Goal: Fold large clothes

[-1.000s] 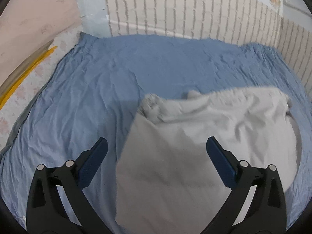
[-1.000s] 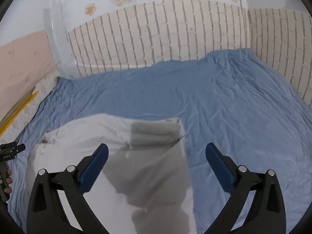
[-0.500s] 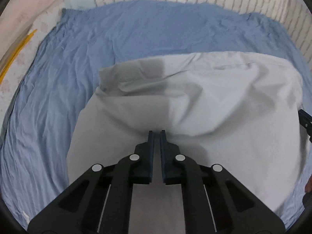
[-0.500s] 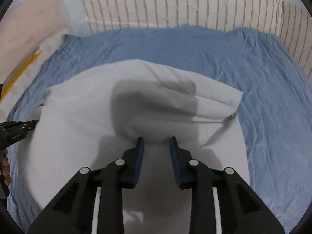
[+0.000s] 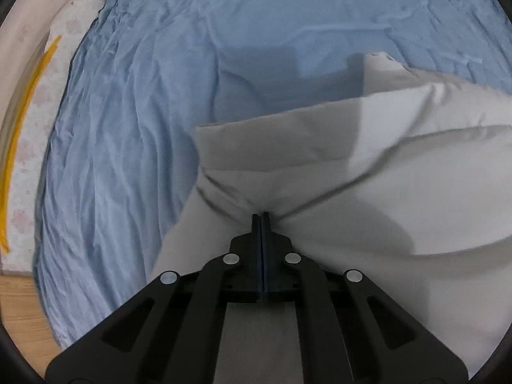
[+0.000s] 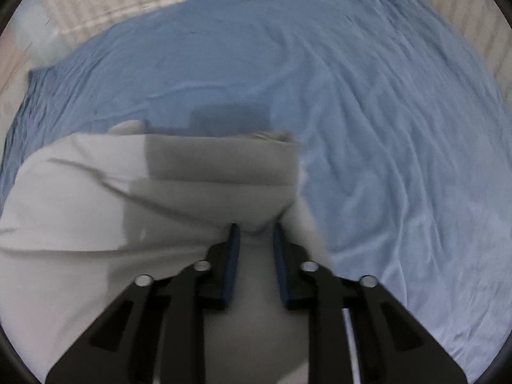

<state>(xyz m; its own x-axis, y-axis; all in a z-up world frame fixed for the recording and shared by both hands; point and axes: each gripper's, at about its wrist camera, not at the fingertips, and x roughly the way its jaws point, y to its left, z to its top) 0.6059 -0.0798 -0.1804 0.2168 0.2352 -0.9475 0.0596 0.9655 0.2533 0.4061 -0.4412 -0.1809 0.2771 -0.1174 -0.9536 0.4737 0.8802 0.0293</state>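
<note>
A large white garment (image 5: 384, 192) lies on a blue bedsheet (image 5: 128, 128), its far edge doubled over in a thick fold. My left gripper (image 5: 261, 216) points steeply down and is shut on a pinch of the white cloth near its left edge, with creases running out from the tips. In the right wrist view the same garment (image 6: 80, 192) fills the lower left. My right gripper (image 6: 256, 228) is closing, with a bunch of the cloth pressed between its blue pads (image 6: 235, 249) near the garment's right edge.
The rumpled blue sheet (image 6: 384, 128) spreads wide to the right and beyond the garment. A brick-patterned wall (image 6: 128, 0) bounds the far side. At the left are a flowered mattress edge (image 5: 32, 121), a yellow strip (image 5: 19, 147) and wooden floor (image 5: 16, 304).
Both grippers came down onto the white garment, tipped further downward, and went from wide open to shut on its cloth. The cloth now bunches up at both sets of tips.
</note>
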